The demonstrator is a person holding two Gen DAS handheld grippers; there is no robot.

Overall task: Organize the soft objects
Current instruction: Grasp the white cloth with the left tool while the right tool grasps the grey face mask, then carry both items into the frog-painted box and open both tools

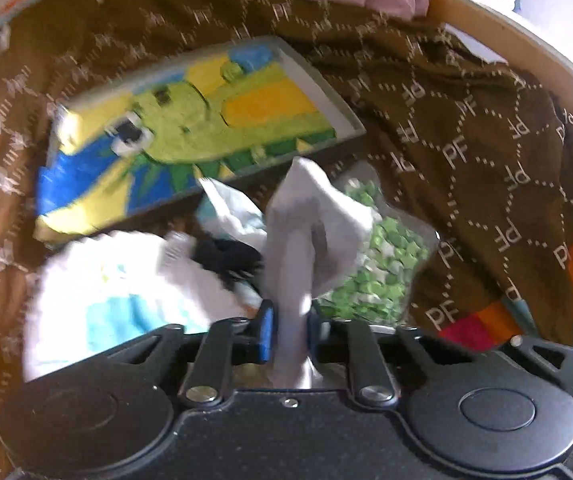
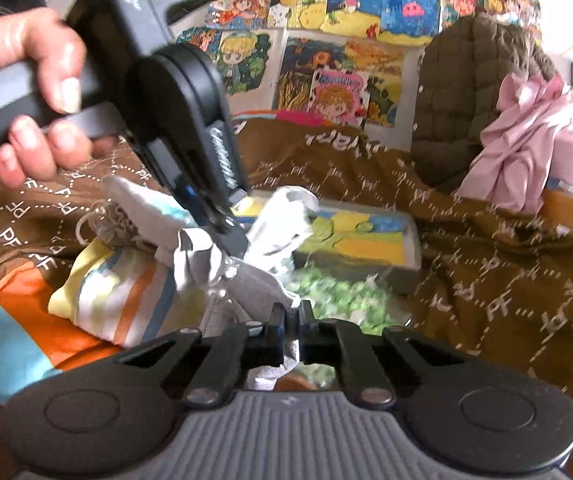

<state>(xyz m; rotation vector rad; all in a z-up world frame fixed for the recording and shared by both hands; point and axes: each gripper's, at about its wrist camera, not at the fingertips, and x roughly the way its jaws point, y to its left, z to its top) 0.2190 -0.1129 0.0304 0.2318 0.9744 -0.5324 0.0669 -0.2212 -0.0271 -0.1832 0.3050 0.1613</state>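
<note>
A pale grey cloth stands up between the blue pads of my left gripper, which is shut on it. In the right wrist view my right gripper is shut on the near end of the same pale grey cloth. There the left gripper comes down from the upper left in a person's hand and pinches the cloth's far part. More soft pieces lie around: a white and light-blue cloth, a black piece and a striped cloth.
Everything lies on a brown patterned blanket. A flat green and yellow painting lies behind the cloths. A clear bag of green paper stars is at their right. An olive quilted jacket and a pink garment are piled at the back right.
</note>
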